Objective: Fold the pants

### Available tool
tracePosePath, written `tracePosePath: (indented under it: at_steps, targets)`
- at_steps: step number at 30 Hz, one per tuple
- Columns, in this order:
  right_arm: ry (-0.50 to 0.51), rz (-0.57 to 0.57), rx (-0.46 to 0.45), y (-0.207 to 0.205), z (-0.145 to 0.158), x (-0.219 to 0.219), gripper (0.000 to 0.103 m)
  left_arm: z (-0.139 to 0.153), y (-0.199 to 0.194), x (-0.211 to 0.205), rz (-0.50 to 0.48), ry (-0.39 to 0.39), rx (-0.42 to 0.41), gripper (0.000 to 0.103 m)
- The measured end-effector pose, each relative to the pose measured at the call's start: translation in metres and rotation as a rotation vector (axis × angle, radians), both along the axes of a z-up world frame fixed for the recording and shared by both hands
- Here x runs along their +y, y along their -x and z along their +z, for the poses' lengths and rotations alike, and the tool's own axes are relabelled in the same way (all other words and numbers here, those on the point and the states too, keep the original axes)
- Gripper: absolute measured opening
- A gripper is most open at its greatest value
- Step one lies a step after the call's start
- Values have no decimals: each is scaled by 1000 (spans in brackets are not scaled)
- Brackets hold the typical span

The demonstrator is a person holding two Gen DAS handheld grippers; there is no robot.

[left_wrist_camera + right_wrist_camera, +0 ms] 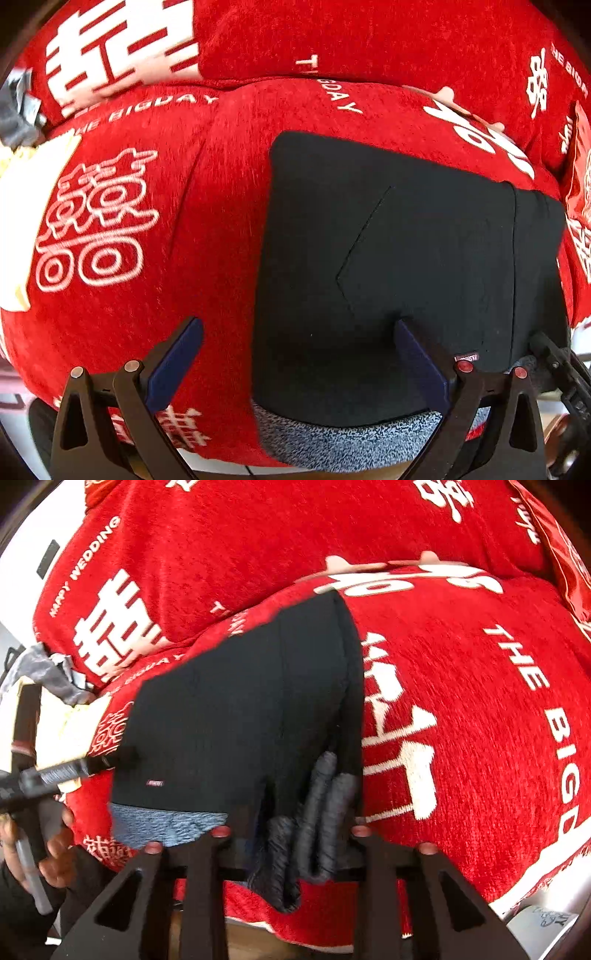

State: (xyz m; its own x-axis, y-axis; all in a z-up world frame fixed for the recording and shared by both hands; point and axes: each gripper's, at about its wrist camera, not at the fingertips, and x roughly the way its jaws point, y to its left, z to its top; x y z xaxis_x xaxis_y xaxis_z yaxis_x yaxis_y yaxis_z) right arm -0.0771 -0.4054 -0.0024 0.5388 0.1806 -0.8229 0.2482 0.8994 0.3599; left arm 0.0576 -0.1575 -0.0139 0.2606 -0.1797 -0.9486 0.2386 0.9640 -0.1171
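Observation:
Black pants (406,240) lie folded in a flat rectangle on a red blanket (147,295), with grey lining (332,439) showing at the near edge. My left gripper (299,343) is open and straddles the pants' left edge; one blue finger (417,362) rests on the black cloth, the other (177,362) over the blanket. In the right wrist view the pants (221,720) run away from me. My right gripper (295,812) is shut on a bunched roll of dark ribbed fabric (321,805) at the pants' near right corner, and the roll hides its pads.
The blanket (461,701) carries white lettering and covers a soft, humped surface. A grey crumpled bag (48,672) and a pale cream item (22,206) lie at the left. A red packet (580,177) sits at the right. A hand (55,849) holds the left gripper's handle.

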Motion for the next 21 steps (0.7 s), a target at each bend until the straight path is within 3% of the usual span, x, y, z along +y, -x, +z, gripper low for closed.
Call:
tracePosePath:
  at_steps: [3, 6, 8, 11, 15, 19, 21]
  targets:
    - [76, -57, -28, 3, 18, -3, 47, 9, -5, 6, 15, 51, 27, 103]
    - [217, -84, -86, -1, 43, 5, 53, 22, -16, 8, 43, 74, -13, 103]
    - [252, -49, -115, -15, 55, 15, 63, 24, -26, 2, 53, 66, -18, 103]
    - [285, 45, -143, -56, 66, 40, 69, 22, -45, -12, 65, 23, -32, 103]
    - [330, 78, -87, -100, 52, 47, 70, 5, -70, -25, 99, -80, -9, 103]
    - [302, 38, 46, -126, 11, 23, 70, -8, -74, -29, 91, -109, 9, 103]
    - [279, 18, 43, -125, 0, 12, 75, -11, -74, -33, 77, -126, -7, 103]
